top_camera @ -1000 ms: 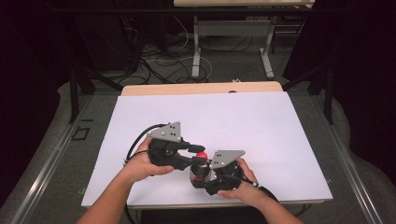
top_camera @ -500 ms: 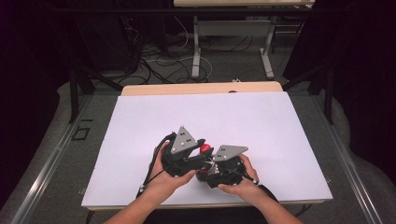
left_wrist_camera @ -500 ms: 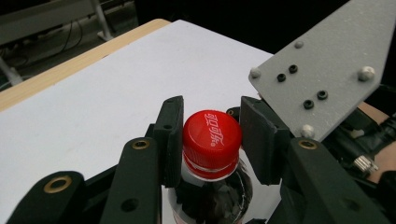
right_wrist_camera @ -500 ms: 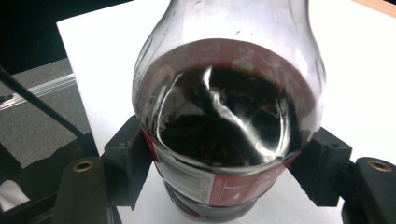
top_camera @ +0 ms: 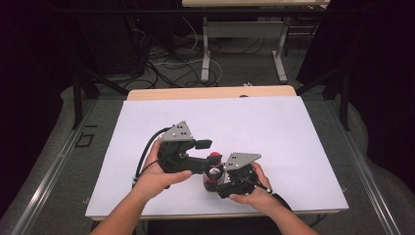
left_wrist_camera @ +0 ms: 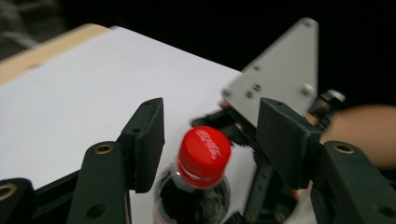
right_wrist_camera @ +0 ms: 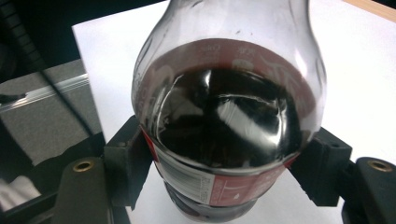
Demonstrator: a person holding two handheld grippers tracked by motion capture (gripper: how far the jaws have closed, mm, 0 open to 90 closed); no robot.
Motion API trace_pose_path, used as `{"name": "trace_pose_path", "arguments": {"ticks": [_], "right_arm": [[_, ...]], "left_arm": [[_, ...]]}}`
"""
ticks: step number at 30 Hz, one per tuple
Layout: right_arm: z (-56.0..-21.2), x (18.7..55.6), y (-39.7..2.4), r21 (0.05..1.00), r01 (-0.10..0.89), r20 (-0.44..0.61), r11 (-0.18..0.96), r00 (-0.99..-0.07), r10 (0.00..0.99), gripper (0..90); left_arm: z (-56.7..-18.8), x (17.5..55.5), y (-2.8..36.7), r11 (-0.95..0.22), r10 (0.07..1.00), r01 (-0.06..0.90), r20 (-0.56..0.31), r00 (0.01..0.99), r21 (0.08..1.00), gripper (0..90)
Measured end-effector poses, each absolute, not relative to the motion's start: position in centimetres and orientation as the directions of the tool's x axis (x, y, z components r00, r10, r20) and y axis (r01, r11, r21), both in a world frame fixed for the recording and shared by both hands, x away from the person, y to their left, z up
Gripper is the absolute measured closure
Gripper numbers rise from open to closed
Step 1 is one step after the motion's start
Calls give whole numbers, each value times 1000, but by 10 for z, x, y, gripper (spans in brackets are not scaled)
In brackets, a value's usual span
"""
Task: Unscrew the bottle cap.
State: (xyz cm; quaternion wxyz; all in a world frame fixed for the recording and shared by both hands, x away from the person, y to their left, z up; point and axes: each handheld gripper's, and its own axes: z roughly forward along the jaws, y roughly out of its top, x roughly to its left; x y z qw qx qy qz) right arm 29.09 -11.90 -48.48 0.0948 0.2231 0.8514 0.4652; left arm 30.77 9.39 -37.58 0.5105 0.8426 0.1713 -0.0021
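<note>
A cola bottle (top_camera: 212, 174) with a red cap (top_camera: 214, 156) stands upright on the white table top (top_camera: 274, 132), near the front edge. My right gripper (top_camera: 215, 183) is shut on the bottle's (right_wrist_camera: 224, 107) labelled body, with a pad (right_wrist_camera: 128, 158) pressing on each side. My left gripper (top_camera: 205, 156) reaches in from the left at cap height. Its jaws have just been opening. In the left gripper view the red cap (left_wrist_camera: 204, 148) sits between the pads (left_wrist_camera: 149, 135) with a gap on both sides, so my left gripper (left_wrist_camera: 212, 135) is open.
Bare white surface stretches behind and to both sides of the bottle. A wooden edge (top_camera: 210, 93) runs along the table's far side. Beyond it lie floor cables (top_camera: 166, 58) and the metal legs (top_camera: 205, 49) of another desk.
The left gripper swung right over the cap, then back left. Its jaws now stand apart from the cap. The right gripper and the bottle have not moved.
</note>
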Motion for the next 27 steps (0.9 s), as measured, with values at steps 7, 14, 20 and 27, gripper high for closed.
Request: {"name": "trace_pose_path", "arguments": {"ticks": [7,14,20,27], "right_arm": [[-486,284,-112,833,243,31,497,-917,397,289],[-485,282,-110,837,233,27,495,-921,388,289],[-486,286,-113,833,262,29,487,-900,435,290],[-487,289,-115,824,301,9,480,-854,520,290]], "left_arm": [[-386,318,97,-518,119,210,-173,978,830,466],[-391,317,97,-502,120,207,-169,978,840,603],[-392,305,90,-456,316,273,-133,940,847,609],[-398,284,73,-353,575,350,-94,813,868,611]]}}
